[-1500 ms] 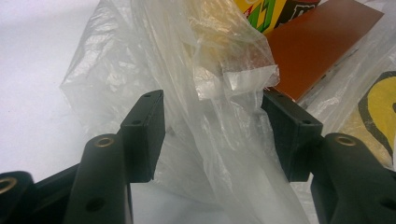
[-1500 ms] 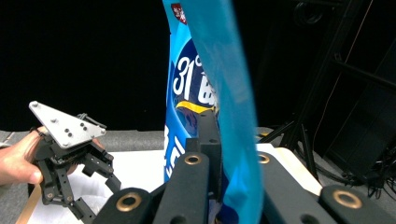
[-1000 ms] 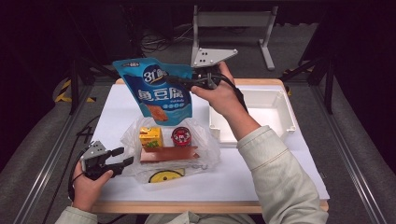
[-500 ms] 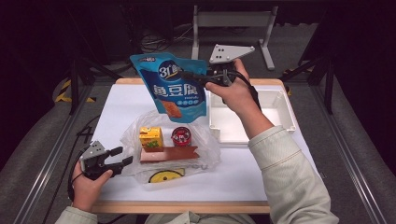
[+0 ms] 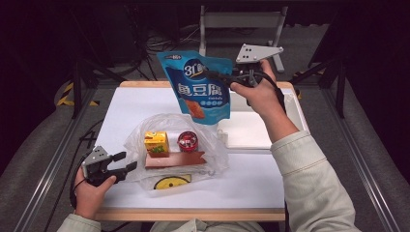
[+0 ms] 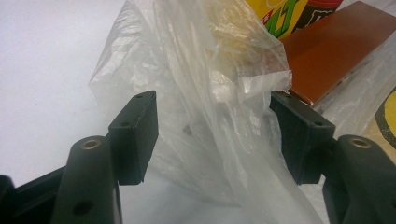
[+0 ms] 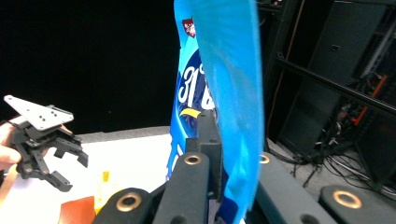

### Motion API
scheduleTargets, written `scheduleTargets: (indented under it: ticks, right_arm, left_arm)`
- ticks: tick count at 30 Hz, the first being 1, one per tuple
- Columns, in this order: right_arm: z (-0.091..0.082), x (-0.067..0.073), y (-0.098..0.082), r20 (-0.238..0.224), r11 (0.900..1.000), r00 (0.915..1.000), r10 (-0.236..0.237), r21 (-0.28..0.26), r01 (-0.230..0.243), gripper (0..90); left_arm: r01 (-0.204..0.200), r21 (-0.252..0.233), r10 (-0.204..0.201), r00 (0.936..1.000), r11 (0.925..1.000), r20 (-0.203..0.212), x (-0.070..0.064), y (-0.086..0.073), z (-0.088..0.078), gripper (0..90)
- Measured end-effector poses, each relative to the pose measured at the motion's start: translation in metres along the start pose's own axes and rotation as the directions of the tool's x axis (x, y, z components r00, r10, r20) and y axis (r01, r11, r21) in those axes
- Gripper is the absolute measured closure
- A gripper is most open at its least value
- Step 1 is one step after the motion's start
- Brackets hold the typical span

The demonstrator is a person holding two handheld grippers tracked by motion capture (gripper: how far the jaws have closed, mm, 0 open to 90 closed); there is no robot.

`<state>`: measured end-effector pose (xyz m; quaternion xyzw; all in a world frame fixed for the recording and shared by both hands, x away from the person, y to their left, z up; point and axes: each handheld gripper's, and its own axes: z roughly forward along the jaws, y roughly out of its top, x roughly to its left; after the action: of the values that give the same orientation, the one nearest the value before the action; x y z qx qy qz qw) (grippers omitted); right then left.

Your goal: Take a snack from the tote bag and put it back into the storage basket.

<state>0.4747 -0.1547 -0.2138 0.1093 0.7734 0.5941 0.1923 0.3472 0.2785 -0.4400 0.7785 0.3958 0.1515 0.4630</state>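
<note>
From above, the right gripper (image 5: pixel 218 76) pinches the blue pouch (image 5: pixel 200 87) up over the table (image 5: pixel 251 174). The left gripper (image 6: pixel 212 135) view shows its jaws apart, clear bag (image 6: pixel 219 93) between them.

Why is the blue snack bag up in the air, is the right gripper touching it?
Touching. The right gripper view shows the right gripper with its jaws pinched on the blue snack bag.

Each black claw (image 5: pixel 115 163) carries brass-ringed screw holes behind its blocky pads, a grey three-cornered plate above, a trailing black cable, and pale sleeves (image 5: pixel 309 179) behind.
</note>
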Motion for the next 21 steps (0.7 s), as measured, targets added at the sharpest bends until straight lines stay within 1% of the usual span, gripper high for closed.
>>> scheduleTargets:
  ticks: [3, 4, 9, 12, 13, 14, 19, 21]
  right_arm:
    - [-0.009, -0.004, -0.002, 0.02, 1.0, 0.9998, 0.003, 0.002, -0.003, 90.0]
    - [-0.009, -0.004, -0.002, 0.02, 1.0, 0.9998, 0.003, 0.002, -0.003, 90.0]
    - [-0.029, -0.013, -0.004, 0.061, 1.0, 0.9981, 0.014, -0.008, -0.013, 90.0]
    - [-0.042, -0.019, -0.006, 0.092, 1.0, 0.9956, 0.018, -0.007, -0.017, 90.0]
    - [-0.042, -0.019, -0.006, 0.092, 1.0, 0.9956, 0.018, -0.007, -0.017, 90.0]
    - [-0.05, -0.023, -0.008, 0.111, 1.0, 0.9936, 0.02, -0.003, -0.02, 90.0]
    - [-0.062, -0.03, -0.013, 0.146, 1.0, 0.9889, 0.025, 0.004, -0.026, 90.0]
    - [-0.067, -0.034, -0.016, 0.167, 1.0, 0.9856, 0.025, 0.012, -0.028, 90.0]
  left_arm:
    - [-0.001, 0.001, 0.001, 1.0, 1.0, 0.0, 0.0, 0.0, 0.0, 36.5]
    - [-0.001, 0.002, 0.001, 1.0, 1.0, 0.0, 0.0, 0.0, 0.0, 36.5]
    - [0.0, 0.0, 0.0, 1.0, 1.0, -0.002, 0.0, 0.0, 0.0, 36.5]
    - [-0.003, 0.003, 0.003, 1.0, 1.0, -0.002, 0.0, 0.0, 0.0, 36.5]
    - [-0.003, 0.003, 0.003, 1.0, 1.0, -0.002, 0.0, 0.0, 0.0, 36.5]
    - [-0.003, 0.002, 0.003, 1.0, 1.0, -0.003, 0.0, 0.0, 0.0, 36.5]
    - [-0.002, 0.0, 0.002, 1.0, 1.0, -0.004, 0.0, 0.0, 0.001, 36.5]
    - [-0.004, 0.003, 0.004, 1.0, 1.0, -0.005, -0.001, 0.0, 0.001, 36.5]
